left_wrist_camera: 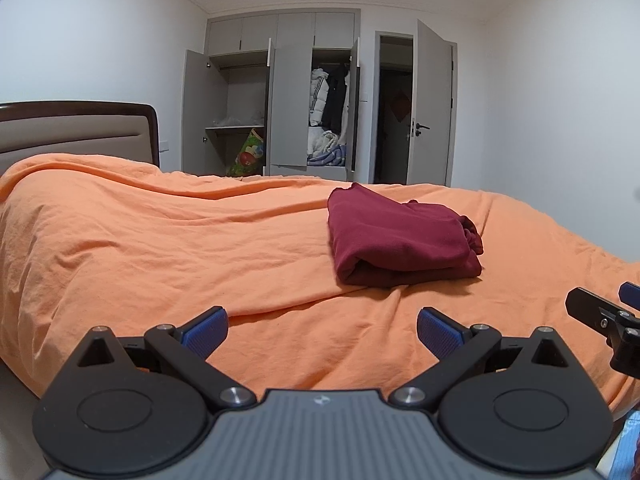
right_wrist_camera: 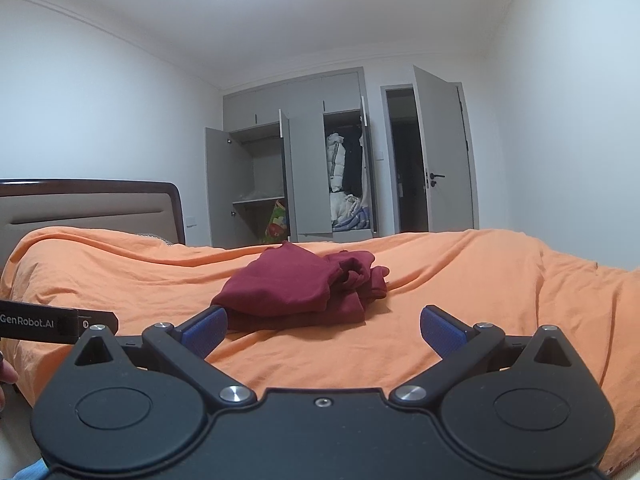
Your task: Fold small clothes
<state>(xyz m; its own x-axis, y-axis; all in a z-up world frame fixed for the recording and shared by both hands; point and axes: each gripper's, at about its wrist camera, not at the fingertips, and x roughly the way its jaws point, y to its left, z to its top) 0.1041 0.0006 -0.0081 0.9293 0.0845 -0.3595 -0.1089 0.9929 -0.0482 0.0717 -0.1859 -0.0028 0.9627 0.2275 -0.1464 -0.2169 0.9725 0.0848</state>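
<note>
Folded garment on bed, both grippers empty

The dark red garment point(left_wrist_camera: 402, 236) lies folded in a compact stack on the orange bedsheet point(left_wrist_camera: 160, 240), toward the right half of the bed as the left wrist view shows it. One side of the stack is smooth; the other ends in bunched, rumpled fabric, plainest in the right wrist view point(right_wrist_camera: 304, 286).

The left gripper point(left_wrist_camera: 322, 330) hangs above the near edge of the bed with its blue-padded fingers point(left_wrist_camera: 206, 332) spread wide — nothing between them, and the garment lies well ahead of the tips. The right gripper point(right_wrist_camera: 323, 330) is likewise wide apart and holds nothing; the garment sits ahead of it, closer to its left finger point(right_wrist_camera: 204, 330).

Each gripper's casing shows at the edge of the other's view. Beyond the bed stand a padded headboard point(left_wrist_camera: 76, 132), a grey wardrobe point(left_wrist_camera: 280, 92) with doors open — clothes hanging inside — and an open room door point(left_wrist_camera: 434, 104)
</note>
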